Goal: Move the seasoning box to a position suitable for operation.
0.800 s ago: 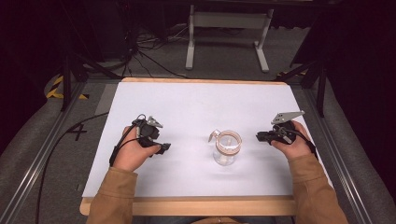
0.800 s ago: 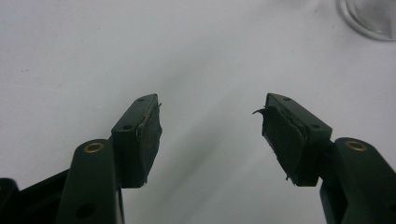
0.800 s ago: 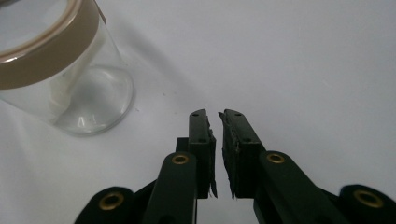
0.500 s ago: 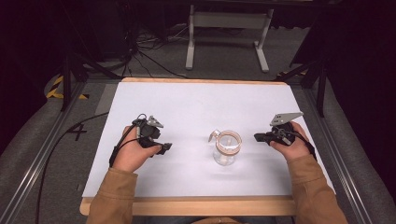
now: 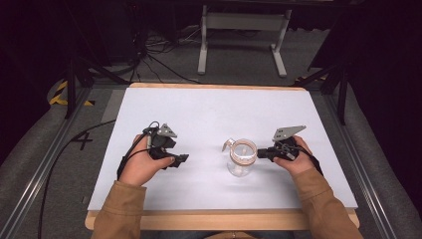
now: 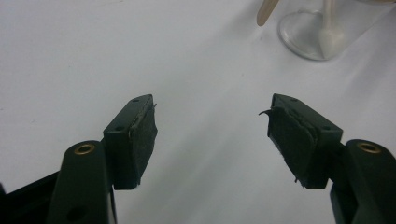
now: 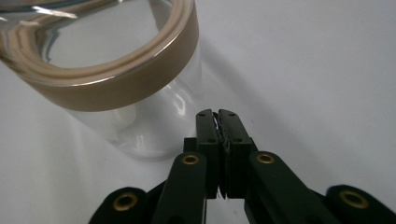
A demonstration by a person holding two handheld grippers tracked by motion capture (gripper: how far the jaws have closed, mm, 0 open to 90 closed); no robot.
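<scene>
A clear glass jar (image 5: 241, 158) with a tan lid ring stands on the white table (image 5: 214, 114), near its front middle. A small tab sticks out from the jar's left side. My right gripper (image 5: 261, 154) sits just right of the jar, jaws pressed together and empty, tips close to the glass wall (image 7: 154, 126). My left gripper (image 5: 182, 159) rests to the left of the jar, open, with bare table between its pads (image 6: 142, 135). The jar's base (image 6: 317, 35) shows at the top right of the left gripper view.
The table's wooden front edge (image 5: 219, 219) runs between the person's sleeves. Cables trail off the table's left side onto the grey floor. A metal stand (image 5: 242, 30) sits on the floor beyond the far edge.
My right gripper has edged left, closer to the jar. The left hand has stayed put.
</scene>
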